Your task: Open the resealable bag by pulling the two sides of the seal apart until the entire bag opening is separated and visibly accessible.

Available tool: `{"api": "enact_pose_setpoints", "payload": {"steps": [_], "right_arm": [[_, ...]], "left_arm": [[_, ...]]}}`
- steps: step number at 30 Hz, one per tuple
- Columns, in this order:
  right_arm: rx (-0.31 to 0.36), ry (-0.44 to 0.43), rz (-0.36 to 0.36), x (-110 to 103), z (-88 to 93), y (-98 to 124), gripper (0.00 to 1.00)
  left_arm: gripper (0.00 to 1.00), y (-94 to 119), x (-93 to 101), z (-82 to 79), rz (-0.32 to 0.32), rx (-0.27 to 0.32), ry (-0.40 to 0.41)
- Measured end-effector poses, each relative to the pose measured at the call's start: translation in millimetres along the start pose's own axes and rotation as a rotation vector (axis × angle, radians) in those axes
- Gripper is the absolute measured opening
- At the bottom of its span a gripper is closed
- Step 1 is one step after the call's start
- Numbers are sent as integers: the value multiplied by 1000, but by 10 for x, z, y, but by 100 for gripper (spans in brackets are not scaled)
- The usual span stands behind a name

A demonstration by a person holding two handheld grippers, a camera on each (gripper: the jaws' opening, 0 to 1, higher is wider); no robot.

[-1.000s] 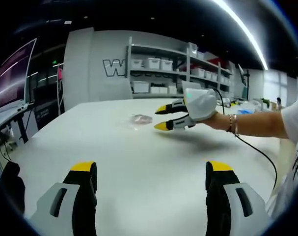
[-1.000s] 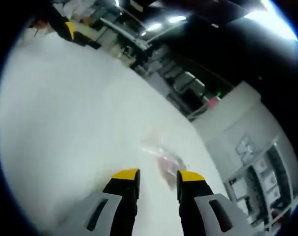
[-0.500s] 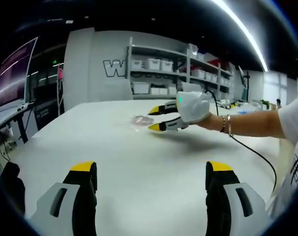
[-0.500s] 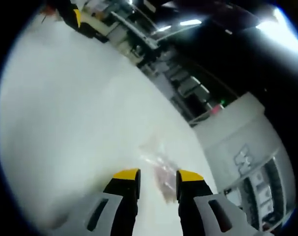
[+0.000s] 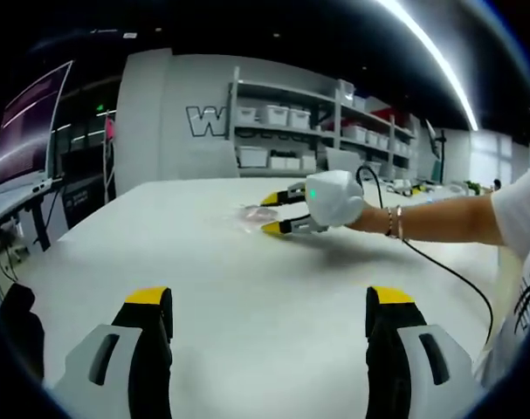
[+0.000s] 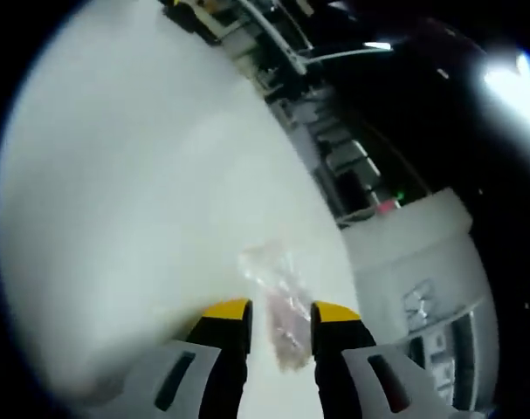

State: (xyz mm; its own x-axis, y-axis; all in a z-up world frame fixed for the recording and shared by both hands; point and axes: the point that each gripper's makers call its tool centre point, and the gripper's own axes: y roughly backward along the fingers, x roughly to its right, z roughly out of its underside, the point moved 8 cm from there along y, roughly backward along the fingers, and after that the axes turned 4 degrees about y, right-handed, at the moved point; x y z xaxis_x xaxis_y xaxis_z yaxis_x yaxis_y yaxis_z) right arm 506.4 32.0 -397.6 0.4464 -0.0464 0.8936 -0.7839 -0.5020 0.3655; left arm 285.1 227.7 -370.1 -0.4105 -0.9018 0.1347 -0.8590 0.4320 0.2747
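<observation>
R gripper (image 6: 278, 312) has closed in on the bag (image 6: 278, 310) over the last sec: in the right gripper view the bag sat ahead of the yellow tips before, now its near end lies between them. Jaws part-open w/ a narrow gap, nothing held yet; can't tell if the tips touch the plastic. Bag is clear, w/ something pinkish inside, lying flat on the white table (image 6: 107, 201).

Left gripper view backs this up: R gripper (image 5: 271, 213), held by a hand w/ bracelets at the wrist, has slid left across the table and its tips now sit right at the bag (image 5: 250, 211), where a gap showed earlier.

L gripper (image 5: 269, 305) hasn't budged. Jaws wide open, empty, low over the near table, well apart from the bag.

Meaning for the task: approach is about done on the R side, grip on one edge looks like the next step. Seal not yet pulled, bag looks shut. L gripper has to come across to take the other side before any pulling apart. Which end is the seal, can't tell; too blurred.
</observation>
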Motion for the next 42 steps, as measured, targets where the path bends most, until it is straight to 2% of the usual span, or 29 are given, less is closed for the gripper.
{"api": "enact_pose_setpoints", "payload": {"steps": [4, 13, 16, 20, 28, 33, 38, 40, 42], "right_arm": [[5, 8, 0, 29, -39, -52, 24], [-1, 114, 25, 36, -106, -191, 20], [-3, 180, 34, -8, -134, -212, 14], [-5, 194, 22, -55, -159, -272, 3], [-36, 103, 2, -23, -161, -311, 0], [28, 9, 54, 139, -141, -127, 0], [52, -199, 111, 268, -19, 92, 0], [59, -256, 132, 318, 51, 188, 0], [56, -269, 147, 362, 112, 263, 0]], "left_arm": [[90, 28, -44, -9, -8, 5, 4], [90, 40, -88, -11, -11, 20, 16], [90, 45, -107, 0, -11, 20, 21], [90, 47, -132, 9, -14, 23, 27], [90, 53, -129, -5, -10, 26, 33], [89, 136, -97, -66, -20, 49, 22], [84, 148, -15, -30, 0, 52, 16], [85, 138, 30, -8, 14, 45, 13], [86, 142, 82, -2, 26, 47, 12]]}}
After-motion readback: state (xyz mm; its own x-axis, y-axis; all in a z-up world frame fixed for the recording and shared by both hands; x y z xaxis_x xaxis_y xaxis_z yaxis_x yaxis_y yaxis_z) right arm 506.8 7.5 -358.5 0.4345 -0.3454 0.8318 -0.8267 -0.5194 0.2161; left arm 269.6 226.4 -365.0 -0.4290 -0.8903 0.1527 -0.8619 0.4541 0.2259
